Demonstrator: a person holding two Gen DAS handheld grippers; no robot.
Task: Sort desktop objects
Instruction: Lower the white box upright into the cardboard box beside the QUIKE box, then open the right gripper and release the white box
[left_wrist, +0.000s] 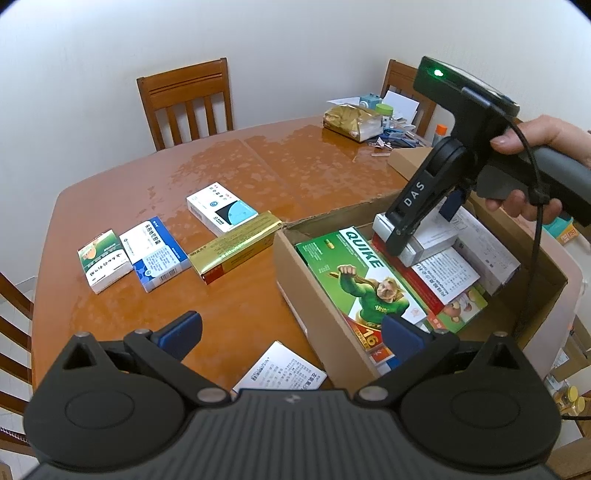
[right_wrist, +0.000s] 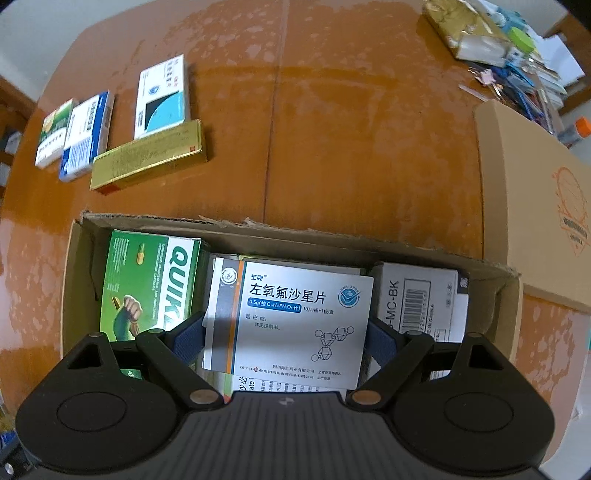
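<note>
Between tool pads, silver box seemingly crosswise.

Glossy wood, matt cardboard

The desk is glossy varnished wood; the open carton is matt, rough-edged cardboard; the gold box shines like foil.

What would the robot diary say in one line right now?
right gripper: shut on silver medicine box, over cardboard box | left gripper: open, empty | table: four boxes remain
</note>
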